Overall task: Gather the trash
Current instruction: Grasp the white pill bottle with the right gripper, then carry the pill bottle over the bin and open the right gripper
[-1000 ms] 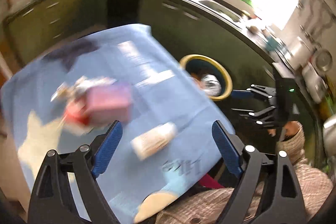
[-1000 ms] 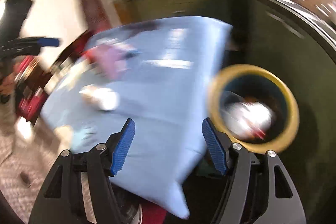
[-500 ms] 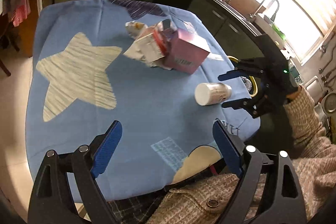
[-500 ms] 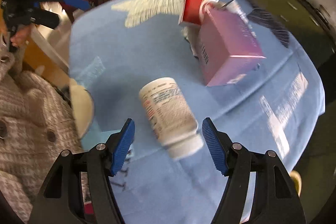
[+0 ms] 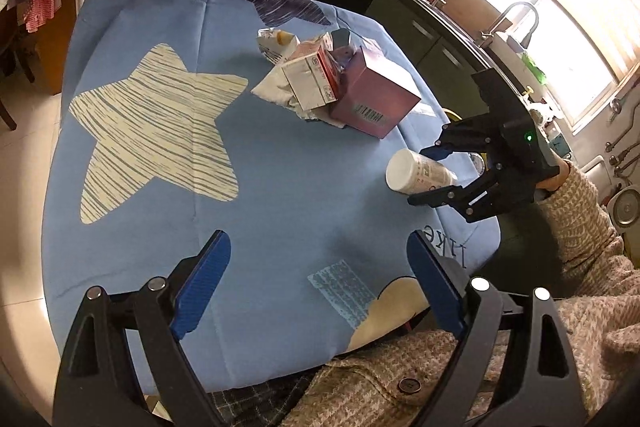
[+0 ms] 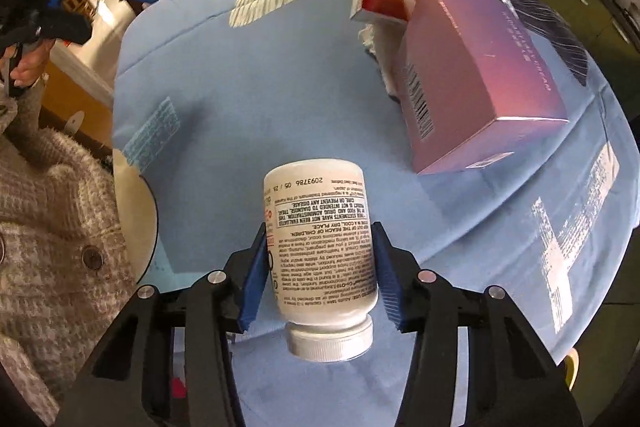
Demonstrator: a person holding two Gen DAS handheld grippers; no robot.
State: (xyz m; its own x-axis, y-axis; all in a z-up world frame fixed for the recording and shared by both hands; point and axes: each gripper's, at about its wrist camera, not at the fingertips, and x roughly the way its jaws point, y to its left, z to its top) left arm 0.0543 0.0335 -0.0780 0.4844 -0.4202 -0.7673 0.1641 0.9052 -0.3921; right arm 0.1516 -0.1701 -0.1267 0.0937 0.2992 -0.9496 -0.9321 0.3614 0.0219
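Right gripper [image 6: 320, 281] brought down over the white pill bottle [image 6: 322, 247] since earlier, jaws closing at its sides at lower centre, left gripper [image 5: 316, 287] held spread over blue tablecloth [image 5: 280, 187], pink box [image 6: 476, 79] seen upper right.

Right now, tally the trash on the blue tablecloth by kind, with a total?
White plastic pill bottle, lying between the closing jaws of the right gripper: 1
Cardboard boxes: 2, pink-purple box, red-and-white carton
Crumpled white paper or wrappers: at least 2, pile partly hidden
Total: at least 5
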